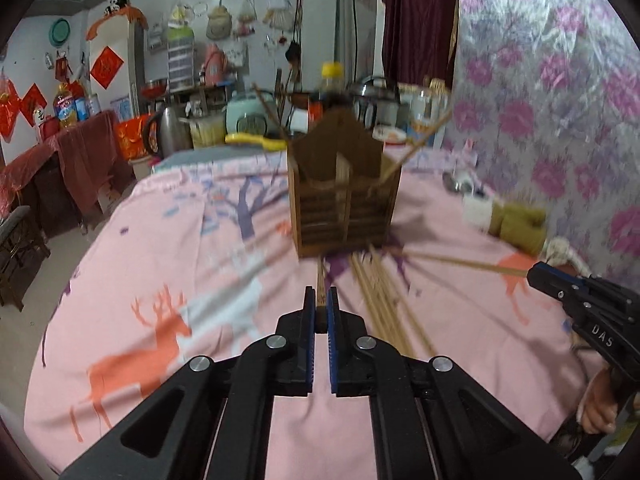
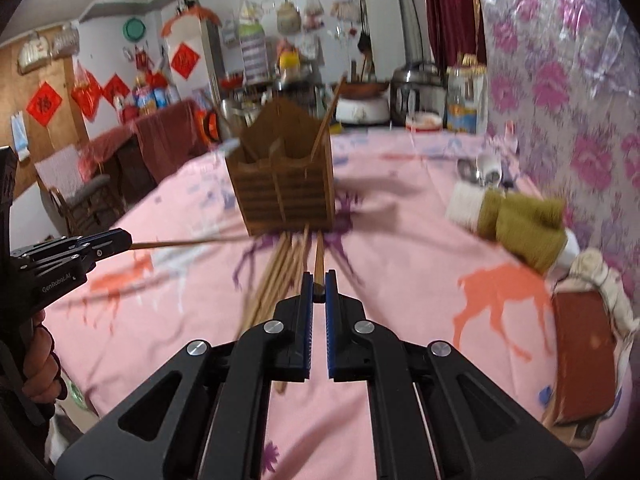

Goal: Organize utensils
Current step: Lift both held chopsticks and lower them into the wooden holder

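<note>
Holder: wooden utensil holder, upright at the far centre of the pink cloth.
Stowed: a few chopsticks already lean in its compartments.
Left to sort: loose chopstick pile on the cloth just near of the holder; spoons far right.
Left gripper: clamped on one chopstick pointing toward the holder.
Right gripper: likewise clamped on a chopstick.
Progress: early; most of the pile remains.
</note>
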Available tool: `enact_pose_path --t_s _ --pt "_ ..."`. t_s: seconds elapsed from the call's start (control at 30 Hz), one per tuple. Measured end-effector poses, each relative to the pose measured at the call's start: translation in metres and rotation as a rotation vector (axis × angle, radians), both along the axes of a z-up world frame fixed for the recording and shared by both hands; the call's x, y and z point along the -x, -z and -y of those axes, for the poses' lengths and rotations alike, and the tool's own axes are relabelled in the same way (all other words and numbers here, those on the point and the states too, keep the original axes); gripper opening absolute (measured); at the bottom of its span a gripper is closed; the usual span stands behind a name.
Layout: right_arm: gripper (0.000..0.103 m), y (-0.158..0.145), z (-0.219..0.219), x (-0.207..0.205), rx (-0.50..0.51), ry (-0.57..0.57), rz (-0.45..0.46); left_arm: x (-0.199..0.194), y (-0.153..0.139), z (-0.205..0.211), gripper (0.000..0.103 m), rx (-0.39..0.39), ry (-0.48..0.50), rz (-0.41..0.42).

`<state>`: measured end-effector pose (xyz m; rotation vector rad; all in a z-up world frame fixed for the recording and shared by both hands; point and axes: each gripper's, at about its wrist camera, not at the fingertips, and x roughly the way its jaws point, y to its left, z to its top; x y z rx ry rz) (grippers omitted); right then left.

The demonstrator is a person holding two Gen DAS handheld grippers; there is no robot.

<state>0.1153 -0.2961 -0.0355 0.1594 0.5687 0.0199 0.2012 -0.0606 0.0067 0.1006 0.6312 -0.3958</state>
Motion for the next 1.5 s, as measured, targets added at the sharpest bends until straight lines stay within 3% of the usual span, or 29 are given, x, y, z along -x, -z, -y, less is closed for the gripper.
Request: enact_pose_path --t_s 0.47,0.77,1.03,1.13,1.2,1.3,1.43,1.47,1.5 --pt "0.006 -0.072 0.003 -0.015 0.006 -0.04 0.149 -0.016 -0.069 0.017 0.006 0.057 0.074 0.07" --pt "0.006 -0.102 -0.004 -0.046 0.022 -0.078 0.17 -0.044 -0.111 0.035 0.006 0.068 0.121 0.093" --pt "0.006 -0.18 -0.007 -0.102 0.031 -0.058 0.345 -0.082 -0.197 0.055 0.006 0.094 0.088 0.279" --pt "0.006 -0.191 -0.008 -0.13 0.028 -0.042 0.372 -0.098 -0.215 0.063 0.006 0.095 0.063 0.351" --pt "0.006 -0.186 -0.008 -0.148 0.021 -0.041 0.358 -0.113 -0.214 0.067 0.006 0.097 0.054 0.361" --pt "0.006 -0.164 -0.01 -0.173 0.029 -0.034 0.307 -0.142 -0.191 0.068 0.006 0.106 0.039 0.287" --pt "0.006 -0.121 -0.008 -0.199 0.031 -0.041 0.184 -0.173 -0.141 0.066 0.006 0.068 0.022 0.195" --pt "0.008 -0.113 -0.007 -0.204 0.035 -0.04 0.148 -0.18 -0.124 0.068 0.009 0.037 0.009 0.162" --pt "0.009 -0.107 -0.005 -0.207 0.033 -0.04 0.119 -0.183 -0.115 0.068 0.031 0.012 -0.005 0.143"
